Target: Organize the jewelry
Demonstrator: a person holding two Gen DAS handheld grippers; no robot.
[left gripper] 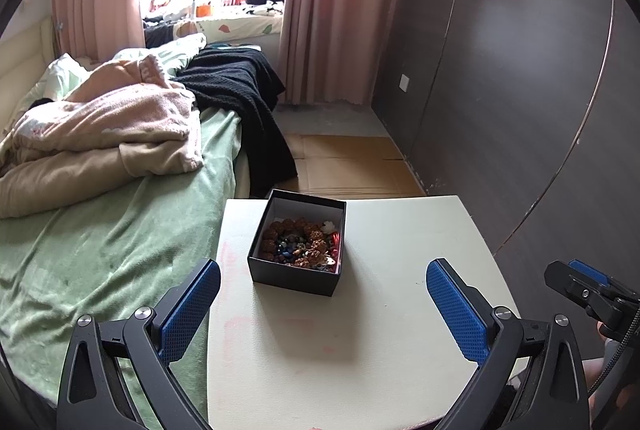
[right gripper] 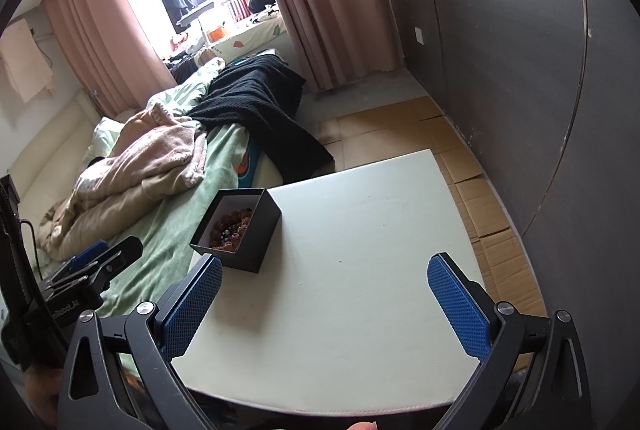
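Note:
A black open box (left gripper: 297,243) stands on the white table (left gripper: 392,310) near its left edge. It holds brown bead bracelets and mixed coloured jewelry (left gripper: 304,244). My left gripper (left gripper: 323,280) is open and empty, above the table just in front of the box. In the right wrist view the box (right gripper: 240,228) sits at the table's far left corner, with the jewelry (right gripper: 234,226) inside. My right gripper (right gripper: 325,274) is open and empty over the table (right gripper: 360,250), to the right of the box. Each gripper also shows in the other's view (left gripper: 580,284) (right gripper: 92,266).
A bed (left gripper: 100,230) with a green sheet, a beige blanket (left gripper: 104,134) and a black throw (left gripper: 248,102) lies left of the table. A dark wall panel (left gripper: 520,90) stands at the right. Cardboard (right gripper: 480,190) covers the floor beyond the table.

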